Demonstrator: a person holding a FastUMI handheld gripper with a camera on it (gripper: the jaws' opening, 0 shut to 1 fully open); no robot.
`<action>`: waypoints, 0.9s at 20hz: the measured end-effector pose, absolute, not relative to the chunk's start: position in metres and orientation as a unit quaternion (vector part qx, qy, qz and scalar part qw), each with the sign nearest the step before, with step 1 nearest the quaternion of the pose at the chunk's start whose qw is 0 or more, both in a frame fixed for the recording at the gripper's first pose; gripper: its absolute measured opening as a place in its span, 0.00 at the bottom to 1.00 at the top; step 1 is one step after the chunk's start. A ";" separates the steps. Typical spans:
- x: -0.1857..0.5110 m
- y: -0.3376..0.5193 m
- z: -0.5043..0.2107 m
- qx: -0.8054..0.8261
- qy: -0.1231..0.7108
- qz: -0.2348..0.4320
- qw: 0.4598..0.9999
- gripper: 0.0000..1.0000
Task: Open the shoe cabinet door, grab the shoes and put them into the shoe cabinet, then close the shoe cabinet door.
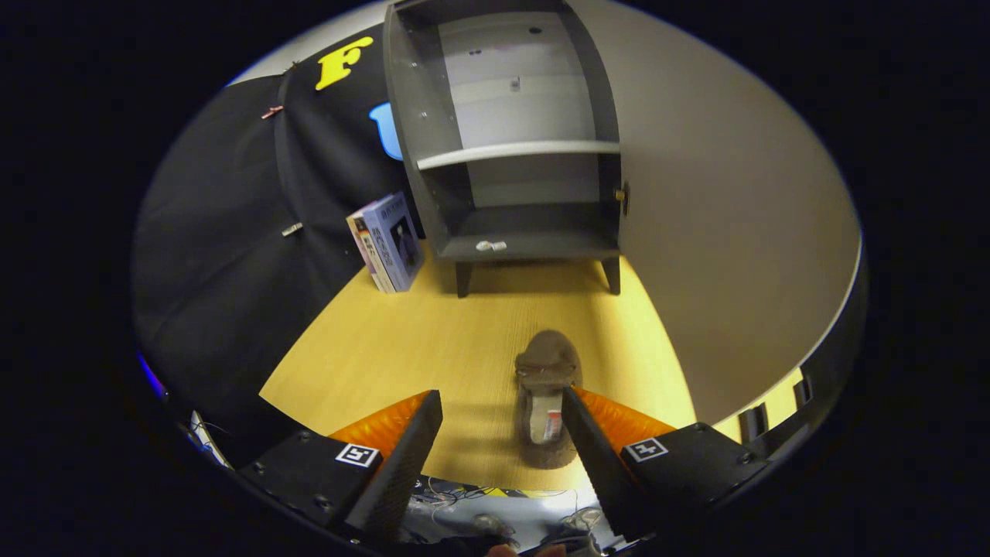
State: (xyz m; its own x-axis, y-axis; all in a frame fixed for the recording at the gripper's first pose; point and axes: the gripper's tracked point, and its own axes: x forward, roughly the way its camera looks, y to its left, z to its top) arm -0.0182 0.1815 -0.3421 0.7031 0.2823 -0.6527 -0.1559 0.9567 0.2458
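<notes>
A grey shoe cabinet (510,147) stands on short legs at the far end of the wooden floor (410,348). Its front is open and I see a white shelf (518,151) and a bare lower compartment. The cabinet door (742,232) is swung wide open to the right, a small knob at its inner edge. One brown slipper (545,394) lies on the floor, toe toward the cabinet, just inside my right finger (592,449). My gripper (503,402) is open above the floor, the slipper's heel between the fingers but untouched.
A couple of books (387,244) lean against the black cloth wall, just left of the cabinet. Loose wires (503,510) lie below the floor's near edge under the fingers.
</notes>
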 end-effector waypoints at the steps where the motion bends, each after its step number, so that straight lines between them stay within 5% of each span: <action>1: -0.014 0.184 -0.357 0.089 0.376 0.115 0.915 0.99; 10: 0.041 0.211 -0.469 0.106 0.423 0.079 0.896 0.95; 14: 0.075 0.202 -0.491 0.083 0.399 0.037 0.912 0.63; 18: 0.087 0.194 -0.487 0.097 0.384 0.019 0.918 0.13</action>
